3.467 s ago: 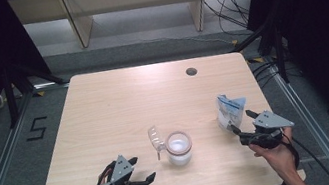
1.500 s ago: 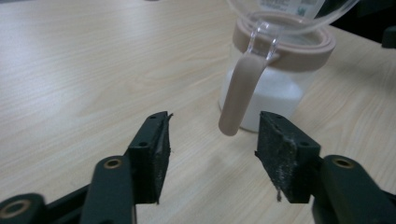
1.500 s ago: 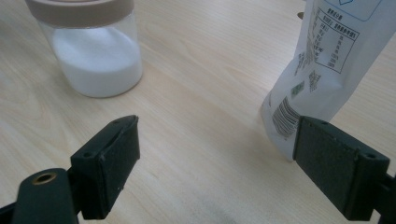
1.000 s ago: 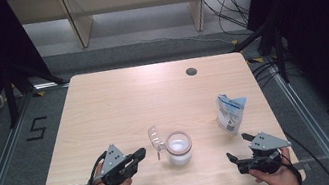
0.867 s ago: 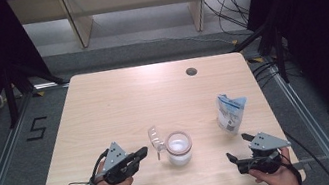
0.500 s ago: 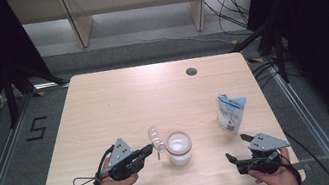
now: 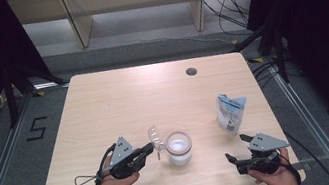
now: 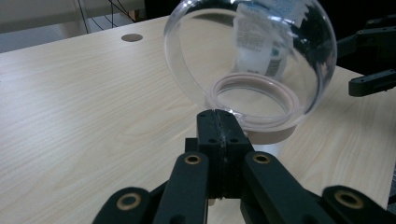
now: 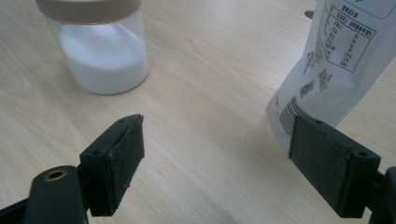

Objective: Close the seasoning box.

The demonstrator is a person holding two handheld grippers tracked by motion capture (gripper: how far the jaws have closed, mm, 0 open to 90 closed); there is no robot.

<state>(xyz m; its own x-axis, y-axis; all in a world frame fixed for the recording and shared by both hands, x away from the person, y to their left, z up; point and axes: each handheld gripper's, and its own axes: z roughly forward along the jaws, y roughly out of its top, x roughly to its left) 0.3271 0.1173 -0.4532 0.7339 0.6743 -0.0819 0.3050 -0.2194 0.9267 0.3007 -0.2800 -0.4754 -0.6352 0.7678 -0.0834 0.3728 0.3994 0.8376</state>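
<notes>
Centrally, on the pale woodgrain bench, a clear domed lid is pinched by the clenched left hand-held gripper beside a round powder-filled jar; the right hand-held gripper is released near a small-printed white pouch.

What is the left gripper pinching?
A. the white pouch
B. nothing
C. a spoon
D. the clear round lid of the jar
D: the left gripper is shut on the rim of the clear lid, which stands up beside the jar.
</notes>
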